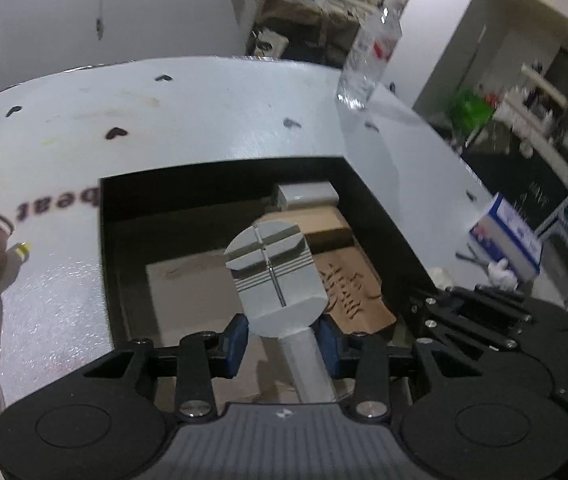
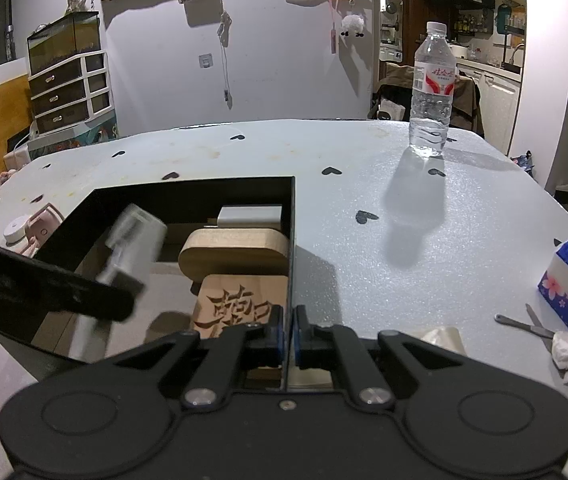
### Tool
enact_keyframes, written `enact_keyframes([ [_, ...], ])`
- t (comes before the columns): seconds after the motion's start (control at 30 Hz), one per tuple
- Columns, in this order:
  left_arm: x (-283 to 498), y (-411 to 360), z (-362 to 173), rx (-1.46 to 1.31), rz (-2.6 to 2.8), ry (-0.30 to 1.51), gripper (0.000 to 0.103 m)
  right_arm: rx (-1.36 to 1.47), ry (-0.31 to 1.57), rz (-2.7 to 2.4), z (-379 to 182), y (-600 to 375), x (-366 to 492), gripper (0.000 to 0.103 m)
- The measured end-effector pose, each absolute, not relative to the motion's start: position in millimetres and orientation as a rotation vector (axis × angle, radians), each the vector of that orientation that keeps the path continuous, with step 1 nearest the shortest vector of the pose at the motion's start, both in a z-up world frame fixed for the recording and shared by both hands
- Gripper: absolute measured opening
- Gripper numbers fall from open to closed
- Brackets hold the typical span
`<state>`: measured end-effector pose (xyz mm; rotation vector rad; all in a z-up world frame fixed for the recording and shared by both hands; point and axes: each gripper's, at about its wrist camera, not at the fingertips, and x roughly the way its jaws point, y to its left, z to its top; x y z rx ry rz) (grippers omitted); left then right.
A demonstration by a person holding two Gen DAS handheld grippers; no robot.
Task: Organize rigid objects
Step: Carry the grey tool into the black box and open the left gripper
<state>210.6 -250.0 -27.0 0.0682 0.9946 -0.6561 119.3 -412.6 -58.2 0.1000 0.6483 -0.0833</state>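
My left claw (image 1: pixel 283 342) grips a grey plastic watch-band tool with a round slotted head (image 1: pixel 274 272) by its neck, blue pads pressed on either side, holding it above the open black box (image 1: pixel 380 216) on the pale blue table (image 1: pixel 204 120). My right claw (image 2: pixel 288 334) is pinched shut on the box's thin right wall. Inside lie a rounded wooden block (image 2: pixel 236 252), a carved wooden plaque (image 2: pixel 240 306) and a small grey case (image 2: pixel 250 216).
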Motion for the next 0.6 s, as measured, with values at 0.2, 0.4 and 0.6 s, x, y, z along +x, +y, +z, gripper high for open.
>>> enact_keyframes([
  [0.2, 217.7, -257.2, -39.3, 0.088, -0.618, 1.057, 0.041, 0.101, 0.645, -0.079, -58.7, -413.8, 118.6, 0.006],
  [0.4, 216.1, -258.5, -40.1, 0.075, -0.636, 1.08, 0.06, 0.105, 0.641, -0.072, -59.6, -415.1, 117.9, 0.006],
  [0.6, 215.6, -261.1, -41.7, 0.065, -0.643, 1.095, 0.061, 0.108, 0.639, -0.07, -60.0, -415.4, 117.9, 0.006],
])
